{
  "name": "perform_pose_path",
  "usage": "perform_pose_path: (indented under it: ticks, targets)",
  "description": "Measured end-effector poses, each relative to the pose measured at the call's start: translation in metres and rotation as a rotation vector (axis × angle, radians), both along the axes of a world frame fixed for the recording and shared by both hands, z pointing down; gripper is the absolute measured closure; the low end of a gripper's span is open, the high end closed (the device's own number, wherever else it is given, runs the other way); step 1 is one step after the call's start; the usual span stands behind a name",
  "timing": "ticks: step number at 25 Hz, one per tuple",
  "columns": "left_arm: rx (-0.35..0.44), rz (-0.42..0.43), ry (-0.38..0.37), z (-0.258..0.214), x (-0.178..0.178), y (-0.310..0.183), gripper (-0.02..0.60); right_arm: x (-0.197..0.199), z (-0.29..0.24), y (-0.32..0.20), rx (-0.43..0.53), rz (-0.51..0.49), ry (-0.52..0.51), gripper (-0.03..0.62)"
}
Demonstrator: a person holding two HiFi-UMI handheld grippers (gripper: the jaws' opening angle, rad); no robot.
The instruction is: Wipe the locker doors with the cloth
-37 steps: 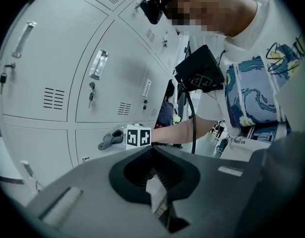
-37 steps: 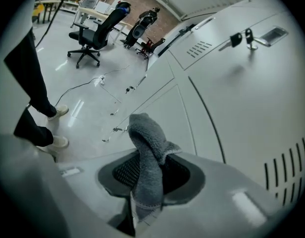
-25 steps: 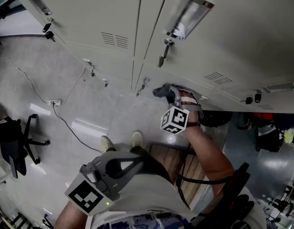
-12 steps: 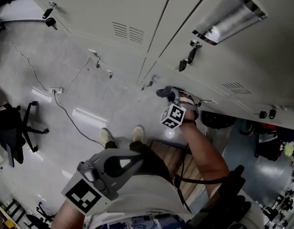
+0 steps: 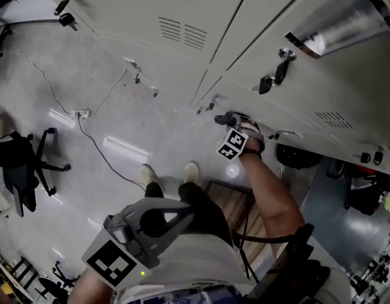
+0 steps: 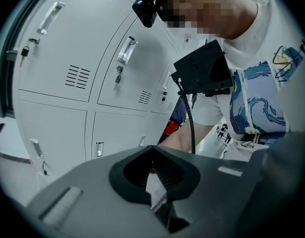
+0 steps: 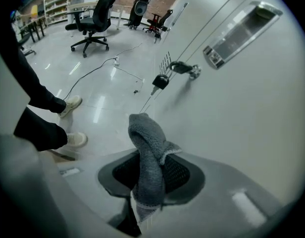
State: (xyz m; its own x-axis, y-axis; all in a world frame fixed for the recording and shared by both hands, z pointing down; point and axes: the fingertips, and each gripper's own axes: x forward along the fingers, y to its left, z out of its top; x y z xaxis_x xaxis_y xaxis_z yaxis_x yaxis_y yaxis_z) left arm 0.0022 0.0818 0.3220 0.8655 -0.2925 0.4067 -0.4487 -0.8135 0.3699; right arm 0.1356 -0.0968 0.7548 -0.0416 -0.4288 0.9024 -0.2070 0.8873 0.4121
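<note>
Pale grey locker doors (image 5: pixel 182 5) fill the top of the head view. My right gripper (image 5: pixel 230 121) is shut on a grey cloth (image 5: pixel 221 117), low on a door next to the seam between two doors. In the right gripper view the folded cloth (image 7: pixel 148 155) sticks up out of the jaws, right by the door (image 7: pixel 241 113), below a key latch (image 7: pixel 173 71) and a recessed handle (image 7: pixel 240 28). My left gripper (image 5: pixel 182 209) hangs at waist height away from the lockers, shut with nothing held; its jaws (image 6: pixel 153 155) point at other lockers (image 6: pixel 58 83).
A black office chair (image 5: pixel 21 170) stands at the left. A cable and power strip (image 5: pixel 81 114) lie on the floor. A wooden slatted board (image 5: pixel 230 211) is by the person's shoes (image 5: pixel 190 171). Dark objects (image 5: pixel 297 157) sit below the lockers at right.
The right gripper with the cloth has slid lower along the door toward the seam, as the head view shifted and the lockers moved right. The left gripper has stayed put.
</note>
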Motion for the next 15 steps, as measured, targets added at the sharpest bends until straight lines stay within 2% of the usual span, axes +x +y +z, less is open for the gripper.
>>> perform_pose_path:
  ticks: [3,6,9,15]
  targets:
    - [-0.007,0.015,-0.004,0.003,-0.001,0.002,0.578,0.001,0.006,0.001,-0.018,0.017,-0.002,0.484]
    - [-0.007,0.034,0.004,0.002,0.001,0.004,0.578,-0.004,-0.011,0.006,-0.004,0.009,-0.021,0.484]
    - [0.01,0.062,0.02,-0.005,0.005,0.006,0.578,-0.013,-0.064,0.015,0.054,0.0,-0.076,0.484]
    - [0.039,0.122,0.047,-0.017,0.014,0.011,0.578,-0.017,-0.21,0.029,0.226,-0.034,-0.138,0.484]
